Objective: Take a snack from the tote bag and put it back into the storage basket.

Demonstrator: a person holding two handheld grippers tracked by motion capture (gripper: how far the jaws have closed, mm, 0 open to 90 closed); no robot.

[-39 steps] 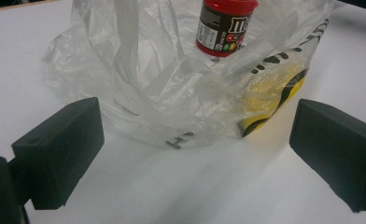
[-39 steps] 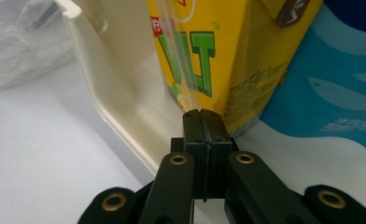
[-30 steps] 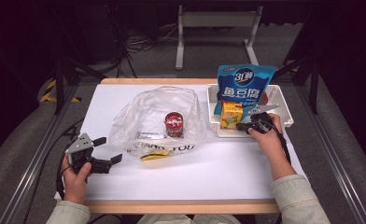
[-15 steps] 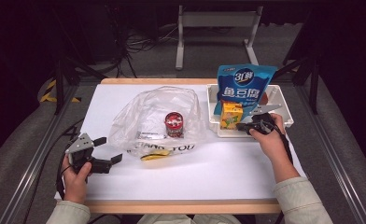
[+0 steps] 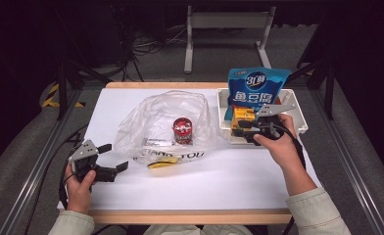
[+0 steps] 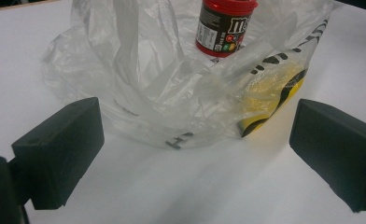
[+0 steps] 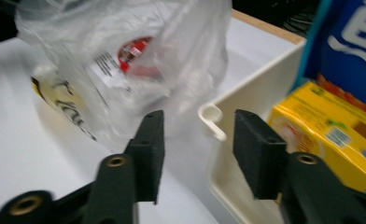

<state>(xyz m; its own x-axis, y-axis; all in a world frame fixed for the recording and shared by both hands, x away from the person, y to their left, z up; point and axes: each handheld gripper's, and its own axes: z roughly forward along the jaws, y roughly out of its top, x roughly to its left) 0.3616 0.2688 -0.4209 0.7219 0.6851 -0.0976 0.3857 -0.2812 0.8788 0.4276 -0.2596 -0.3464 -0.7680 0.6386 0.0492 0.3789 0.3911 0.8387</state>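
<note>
A clear plastic bag [image 5: 168, 125] lies open mid-table with a red M&M's can [image 5: 182, 129] standing inside it. My left gripper [image 5: 114, 156] rests at the front left, open, and its jaws frame the bag [image 6: 172, 84] and the can [image 6: 223, 25] from a short way off. My right gripper [image 5: 239, 129] hovers at the front left corner of the white bin [image 5: 298, 117]. Its jaws have just been opening, and it stands open [image 7: 197, 149]. The bin's corner rim [image 7: 211, 116] shows beyond the gap, untouched. A yellow box [image 7: 321, 135] and a blue pouch [image 7: 354, 51] stand in the bin.
The white sheet covers the table and its wooden edge [image 5: 190, 215] runs along the front. Dark floor, cables and a metal stand [image 5: 229, 29] lie beyond the far edge. Bare sheet stretches between the two hands.
My right gripper has lifted and shifted a little left at the bin's corner, and its jaws have gone from shut to open. The left gripper, the bag and the can stay put.
</note>
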